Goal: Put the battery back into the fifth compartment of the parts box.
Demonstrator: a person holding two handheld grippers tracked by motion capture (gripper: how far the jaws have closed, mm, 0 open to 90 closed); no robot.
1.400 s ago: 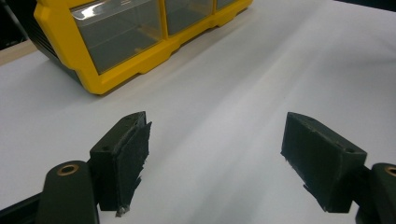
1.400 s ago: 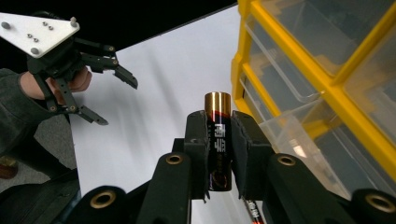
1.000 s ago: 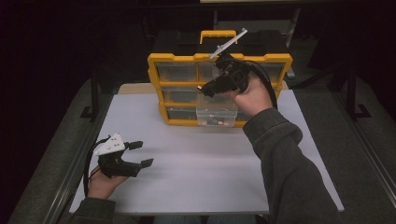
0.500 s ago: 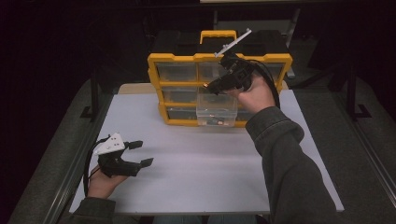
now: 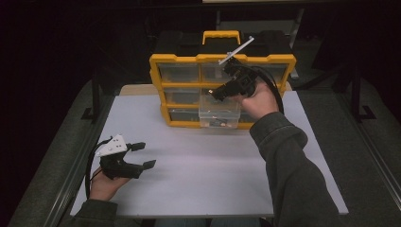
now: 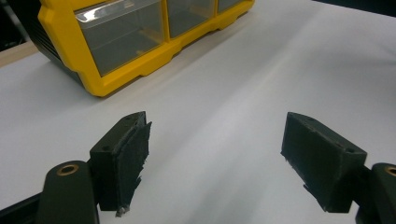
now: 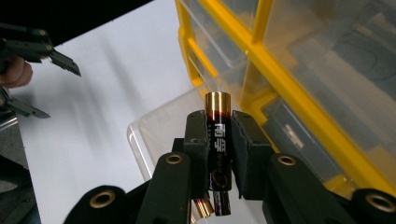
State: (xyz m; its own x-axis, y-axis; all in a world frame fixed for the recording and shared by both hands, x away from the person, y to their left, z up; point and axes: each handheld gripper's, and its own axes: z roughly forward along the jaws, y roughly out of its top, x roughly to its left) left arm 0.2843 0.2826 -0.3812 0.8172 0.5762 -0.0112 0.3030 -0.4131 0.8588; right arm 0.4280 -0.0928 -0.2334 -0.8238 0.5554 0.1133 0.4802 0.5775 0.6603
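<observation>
A yellow drawer organizer (image 5: 184,59) stands at the back of the white table. One clear drawer (image 5: 218,113) in its bottom row is pulled out. My right gripper (image 5: 218,93) hovers just above that drawer, shut on a black and gold battery (image 7: 218,135) that stands up between the pads. Below the jaws, inside the clear drawer (image 7: 154,126), lie more batteries (image 7: 205,207). My left gripper (image 5: 142,155) rests low at the table's near left, open with nothing between its fingers (image 6: 123,154).
The white table (image 5: 213,179) spreads out in front of the organizer (image 6: 116,74). A black cable (image 5: 272,85) loops from the right gripper past the organizer's right side. Dark floor surrounds the table.
My right gripper with the battery has sunk slightly toward the open drawer. The left gripper has stayed put.
</observation>
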